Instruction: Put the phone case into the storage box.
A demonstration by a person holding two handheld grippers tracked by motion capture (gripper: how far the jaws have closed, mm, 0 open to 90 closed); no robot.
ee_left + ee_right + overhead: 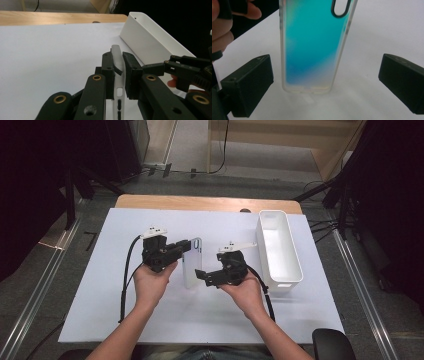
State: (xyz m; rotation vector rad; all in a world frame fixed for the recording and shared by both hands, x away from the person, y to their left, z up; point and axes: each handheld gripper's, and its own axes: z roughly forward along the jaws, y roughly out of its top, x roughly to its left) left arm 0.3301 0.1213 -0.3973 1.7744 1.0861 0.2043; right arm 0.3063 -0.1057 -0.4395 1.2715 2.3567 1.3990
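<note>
Phone case [117,62] clamped in left gripper [117,72]

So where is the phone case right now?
High view: the phone case is mid-table, clamped in the left tool, left of the white bin.

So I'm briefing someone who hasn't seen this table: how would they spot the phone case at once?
On the white sheet covering the table, look left of the long white bin. Between the two grippers stands a phone case, clamped on edge by the left gripper. It alone is translucent, with a teal sheen and an oval camera cutout.
</note>
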